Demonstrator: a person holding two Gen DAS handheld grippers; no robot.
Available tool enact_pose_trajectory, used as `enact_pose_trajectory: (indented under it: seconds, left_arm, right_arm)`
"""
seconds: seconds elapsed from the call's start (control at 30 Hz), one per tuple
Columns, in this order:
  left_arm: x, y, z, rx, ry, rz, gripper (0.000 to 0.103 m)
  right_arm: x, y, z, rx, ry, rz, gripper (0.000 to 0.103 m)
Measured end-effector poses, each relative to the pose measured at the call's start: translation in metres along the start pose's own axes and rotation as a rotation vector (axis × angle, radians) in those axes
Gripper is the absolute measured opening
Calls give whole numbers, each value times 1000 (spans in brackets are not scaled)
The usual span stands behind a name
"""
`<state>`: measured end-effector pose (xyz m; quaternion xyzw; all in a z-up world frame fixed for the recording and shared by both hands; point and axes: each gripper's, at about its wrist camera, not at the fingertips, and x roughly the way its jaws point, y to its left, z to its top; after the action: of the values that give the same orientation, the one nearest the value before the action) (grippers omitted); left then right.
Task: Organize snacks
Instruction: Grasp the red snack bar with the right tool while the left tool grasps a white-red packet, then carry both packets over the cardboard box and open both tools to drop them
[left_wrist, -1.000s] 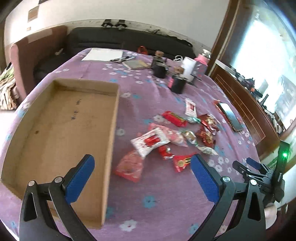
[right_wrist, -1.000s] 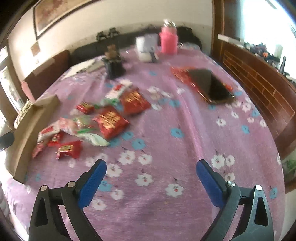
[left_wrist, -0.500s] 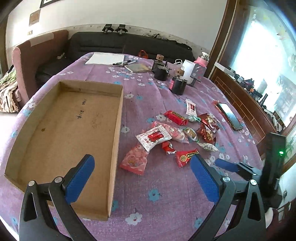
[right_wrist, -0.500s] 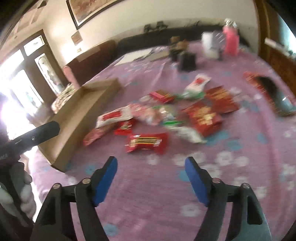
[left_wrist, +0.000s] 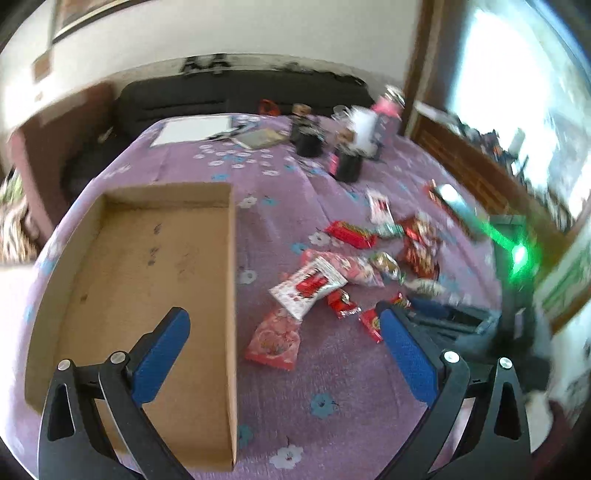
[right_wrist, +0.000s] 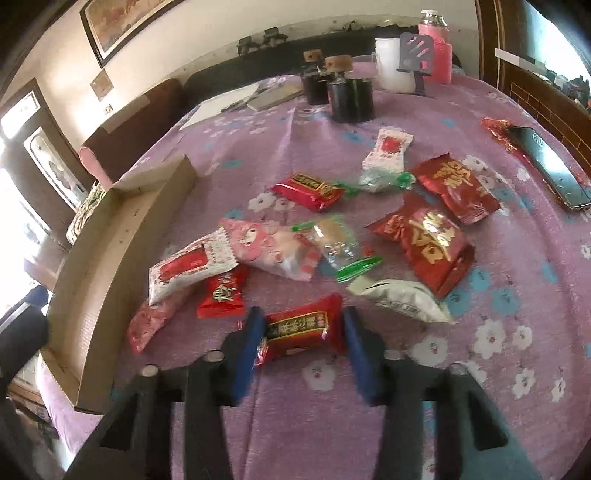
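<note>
The cardboard box (left_wrist: 155, 258) at the left is empty and every snack lies on the purple tabletop (right_wrist: 498, 332), so sorting has barely begun. The right hand-held gripper (right_wrist: 301, 332) has just been closing around the red wrapped snack (right_wrist: 299, 326) at lower centre; the left hand-held gripper (left_wrist: 284, 354) hangs open over the box edge

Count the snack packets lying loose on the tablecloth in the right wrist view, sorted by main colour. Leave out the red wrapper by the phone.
Red packets: 5
White packets: 3
Pink packets: 2
Clear packets with green stripes: 2
Total: 12
</note>
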<state>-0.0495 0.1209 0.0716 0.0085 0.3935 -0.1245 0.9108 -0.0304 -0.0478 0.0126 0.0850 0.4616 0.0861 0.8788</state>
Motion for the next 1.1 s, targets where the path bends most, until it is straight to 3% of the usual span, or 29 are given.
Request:
enact_pose_trajectory:
  seconds: [0.2, 0.33, 0.5, 0.57, 0.67, 0.7, 0.9, 1.1]
  left_arm:
    - [28, -30, 13, 212, 51, -10, 76]
    - [49, -38, 22, 288, 97, -29, 75]
    - [69, -46, 17, 384, 148, 33, 75]
    - [74, -44, 15, 388, 168, 29, 72]
    - [83, -41, 13, 378, 222, 17, 32]
    - [84, -41, 13, 374, 219, 30, 28]
    - [70, -32, 16, 285, 196, -9, 9]
    - [35, -24, 11, 185, 132, -85, 9]
  right_arm:
    - [-14, -21, -10, -17, 2, 13, 40]
    - [-21, -37, -18, -9, -9, 38, 40]
    - [-23, -43, -19, -17, -18, 61, 40]
    - [-23, -42, -20, -23, -21, 62, 40]
    - [-23, -42, -21, -23, -25, 68, 41]
    - [-23, -42, -21, -24, -26, 69, 41]
    - [-25, -42, -23, -18, -31, 70, 38]
    - [-45, -40, -31, -10, -61, 100, 37]
